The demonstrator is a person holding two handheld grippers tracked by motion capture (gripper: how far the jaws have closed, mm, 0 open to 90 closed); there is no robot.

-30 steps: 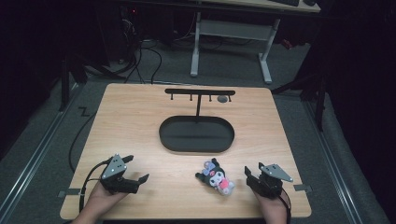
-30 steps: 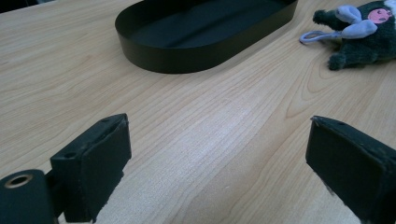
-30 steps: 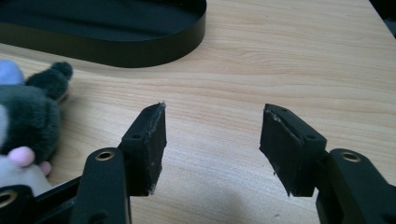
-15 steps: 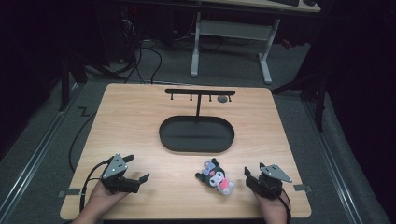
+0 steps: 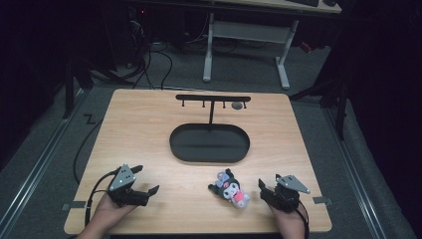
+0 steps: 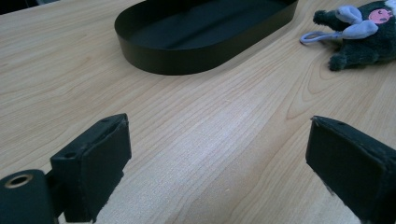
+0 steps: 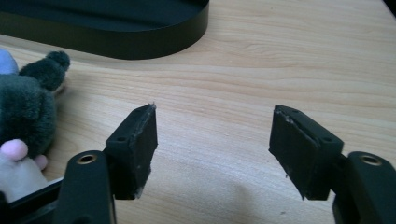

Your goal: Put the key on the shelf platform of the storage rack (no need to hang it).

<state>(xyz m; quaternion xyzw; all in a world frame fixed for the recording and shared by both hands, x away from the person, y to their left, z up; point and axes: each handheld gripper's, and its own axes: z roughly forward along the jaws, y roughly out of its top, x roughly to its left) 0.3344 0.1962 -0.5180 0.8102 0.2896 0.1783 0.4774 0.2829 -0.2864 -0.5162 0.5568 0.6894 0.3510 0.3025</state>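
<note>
A small plush toy lies on the wooden desk, near the front edge and just in front of the black oval tray. It has dark fuzzy fur, pale purple ears, a purple loop and pink bits. The right claw sits just beside it; its jaws have just been opening, with nothing between them. The left claw is wide open and holds nothing.
</note>
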